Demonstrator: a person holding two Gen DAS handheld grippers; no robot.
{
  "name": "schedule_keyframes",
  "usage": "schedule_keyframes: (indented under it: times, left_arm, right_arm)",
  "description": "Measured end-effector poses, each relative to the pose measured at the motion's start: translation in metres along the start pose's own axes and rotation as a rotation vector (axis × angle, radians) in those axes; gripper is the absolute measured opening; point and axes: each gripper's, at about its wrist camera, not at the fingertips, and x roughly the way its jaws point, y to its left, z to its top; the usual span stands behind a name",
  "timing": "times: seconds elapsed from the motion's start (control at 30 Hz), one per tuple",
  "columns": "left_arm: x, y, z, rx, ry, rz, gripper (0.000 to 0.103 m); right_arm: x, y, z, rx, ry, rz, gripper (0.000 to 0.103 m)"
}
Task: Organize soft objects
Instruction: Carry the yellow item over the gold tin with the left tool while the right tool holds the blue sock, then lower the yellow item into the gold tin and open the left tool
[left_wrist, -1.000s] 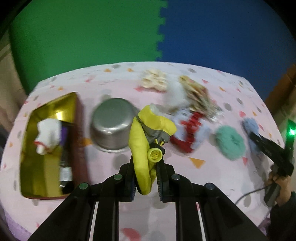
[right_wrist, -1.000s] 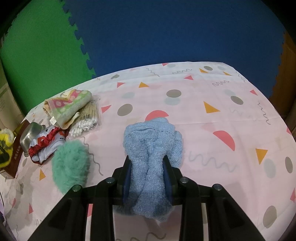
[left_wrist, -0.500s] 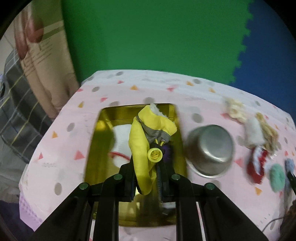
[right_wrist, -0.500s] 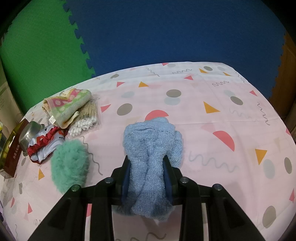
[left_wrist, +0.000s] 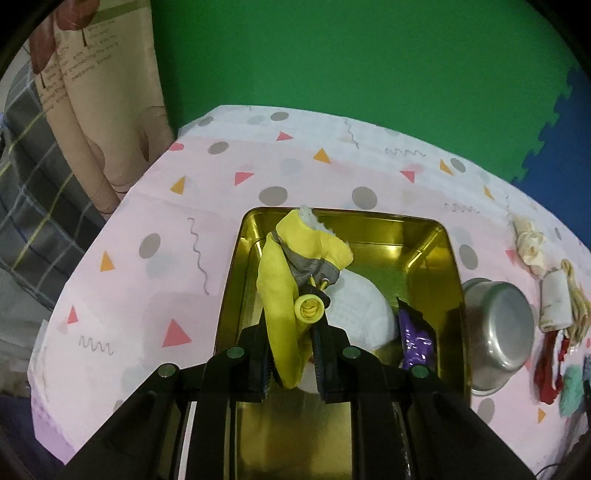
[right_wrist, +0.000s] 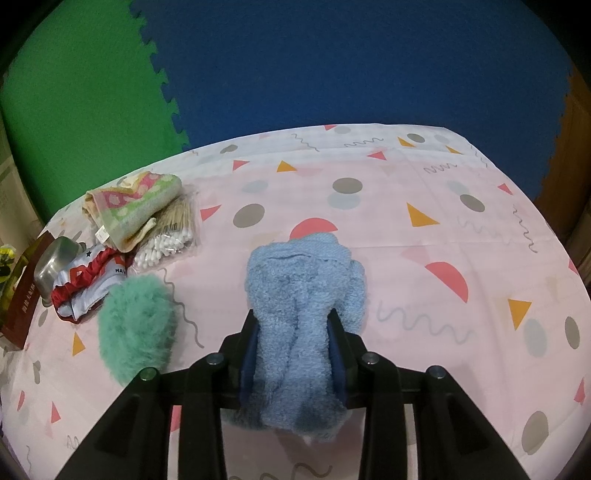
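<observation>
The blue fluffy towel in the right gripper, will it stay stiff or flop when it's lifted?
Probably floppy: the blue fluffy towel bunches and bulges around the right gripper. Its terry pile looks grippy, so slipping seems unlikely. It likely weighs little for its bulk.

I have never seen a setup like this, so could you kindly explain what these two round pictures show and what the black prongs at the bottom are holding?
There is no robot here: a person holds a two-finger gripper in each hand, and a fisheye camera on each one looks forward along its fingers, which gives the round pictures.

In the left wrist view, the left gripper is shut on a yellow cloth item above a gold tin that already holds a white soft item and a purple packet. A steel bowl sits beside the tin.

In the right wrist view, the right gripper has a blue towel between its fingers; its jaws have just been opening a little. Nearby on the pink tablecloth lie a green fluffy item, a bag of cotton swabs and a patterned cloth.
</observation>
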Motion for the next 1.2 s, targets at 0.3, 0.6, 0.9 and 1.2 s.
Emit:
schedule_keyframes:
  times: [0.3,0.6,0.9,1.2]
  left_arm:
    - [0.021,0.008,0.005,-0.010,0.040,0.015,0.021]
    - [0.023,0.016,0.006,-0.023,0.048,0.007,0.034]
    - [0.004,0.018,0.001,-0.030,0.020,-0.001,0.041]
    - [-0.049,-0.003,-0.033,0.033,-0.122,0.076,0.053]
  right_arm:
    - [0.000,0.007,0.000,-0.037,0.009,-0.013,0.043]
    - [0.001,0.012,0.000,-0.055,0.014,-0.025,0.046]
    - [0.001,0.012,0.000,-0.058,0.015,-0.028,0.046]
    - [0.002,0.013,0.001,-0.064,0.016,-0.035,0.046]
